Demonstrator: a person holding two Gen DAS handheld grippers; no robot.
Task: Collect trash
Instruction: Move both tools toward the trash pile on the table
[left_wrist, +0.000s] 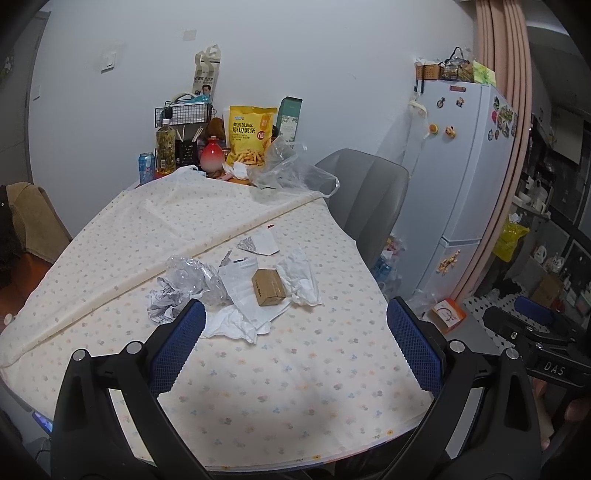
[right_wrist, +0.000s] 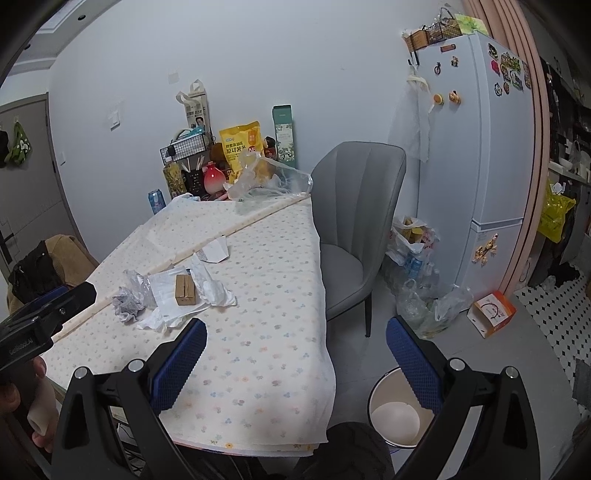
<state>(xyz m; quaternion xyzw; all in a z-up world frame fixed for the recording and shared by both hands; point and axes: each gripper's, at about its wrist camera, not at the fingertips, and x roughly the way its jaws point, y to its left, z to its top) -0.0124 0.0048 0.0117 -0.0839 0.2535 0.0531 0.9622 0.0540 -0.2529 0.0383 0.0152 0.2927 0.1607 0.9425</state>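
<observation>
A pile of trash lies mid-table: a small brown cardboard box (left_wrist: 269, 287) (right_wrist: 184, 290), crumpled white paper (left_wrist: 301, 277) (right_wrist: 213, 285), a crushed clear plastic bottle (left_wrist: 195, 277), a crumpled printed wrapper (left_wrist: 162, 303) (right_wrist: 127, 303) and a torn white packet (left_wrist: 260, 242) (right_wrist: 215, 251). My left gripper (left_wrist: 295, 343) is open and empty, above the table just short of the pile; it also shows at the left edge of the right wrist view (right_wrist: 55, 310). My right gripper (right_wrist: 295, 365) is open and empty over the table's near right corner. A white waste bin (right_wrist: 397, 410) stands on the floor below it.
The table wears a floral cloth (left_wrist: 280, 384). At its far end stand a yellow snack bag (left_wrist: 251, 134), a clear plastic bag (left_wrist: 291, 168), a bottle, a can and a wire rack. A grey chair (right_wrist: 354, 229), plastic bags on the floor (right_wrist: 417, 280), an orange box (right_wrist: 491, 314) and a fridge (right_wrist: 476, 147) are to the right.
</observation>
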